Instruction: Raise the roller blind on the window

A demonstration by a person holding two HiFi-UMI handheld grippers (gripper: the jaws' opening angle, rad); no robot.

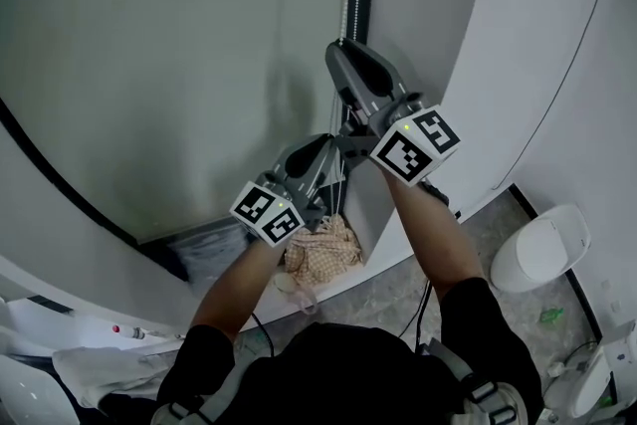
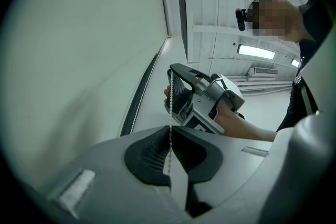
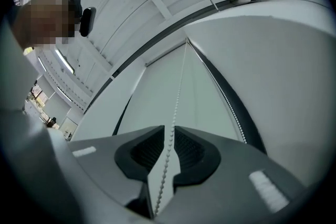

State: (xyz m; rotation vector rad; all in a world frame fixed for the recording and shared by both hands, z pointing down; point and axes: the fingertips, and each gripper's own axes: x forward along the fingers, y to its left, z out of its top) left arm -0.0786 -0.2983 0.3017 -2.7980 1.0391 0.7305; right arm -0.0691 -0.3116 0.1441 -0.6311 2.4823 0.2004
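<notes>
One thin white bead chain point(image 2: 170, 113), vertical.

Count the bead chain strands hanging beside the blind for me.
2. One strand passes between the jaws of the left hand-held gripper and the right hand-held gripper; the second strand hangs outside both, beside the dark frame.

Pretty bare room tbh: plain white wall point(image 1: 518, 35), grey speckled floor point(image 1: 398, 299) with a rounded white container point(image 1: 537, 252) sitting near the foot of that wall, and long strip lights point(image 2: 256, 51) glowing up on the ribbed white ceiling point(image 3: 157, 2).
</notes>
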